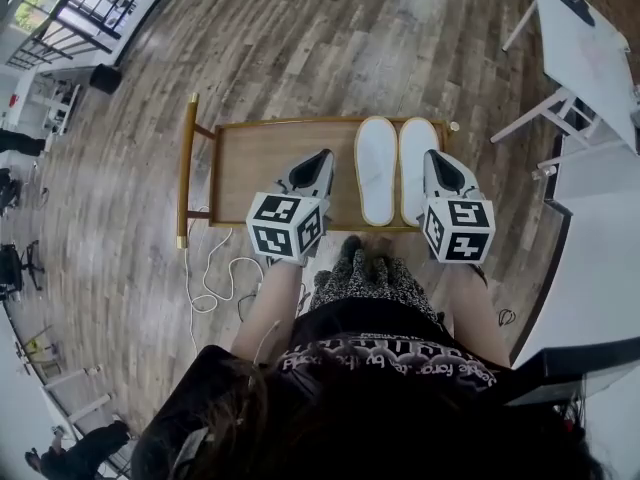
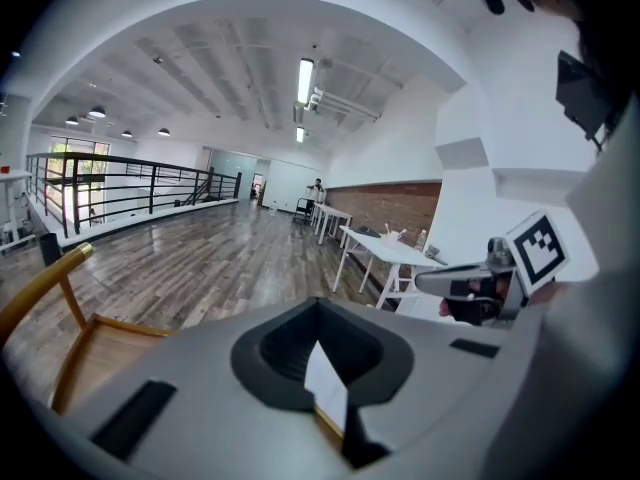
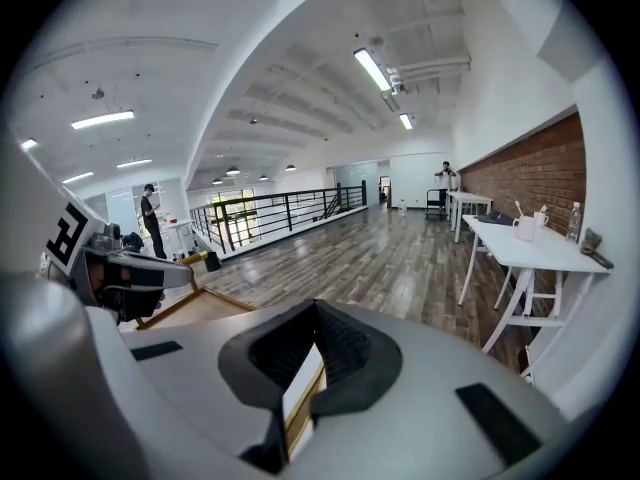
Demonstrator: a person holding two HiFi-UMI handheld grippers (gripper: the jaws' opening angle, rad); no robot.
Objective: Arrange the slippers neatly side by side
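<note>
Grey-brown plank flooring (image 1: pixel 330 38) fills the head view, with a white table (image 1: pixel 585 43) at the upper right of the frame. At the centre stands a low wooden table (image 1: pixel 265 153) with a raised rim and a rail along its left end. A white cable (image 1: pixel 215 280) trails on the floor below its left corner.

On the right part of this wooden top lie the two white slippers, left slipper (image 1: pixel 376 168) and right slipper (image 1: pixel 414 158), parallel and just beside each other, their rounded ends toward the top of the frame.

The left gripper (image 1: pixel 322 160) hangs over bare wood just left of the pair, apart from the left slipper. The right gripper (image 1: pixel 432 160) sits at the pair's right edge, overlapping the right slipper's outer side in the picture; whether they touch I cannot tell.

In the gripper views, the left gripper's (image 2: pixel 320 306) jaws are pressed together with nothing between them, and the right gripper's (image 3: pixel 315 306) jaws likewise meet, empty.
</note>
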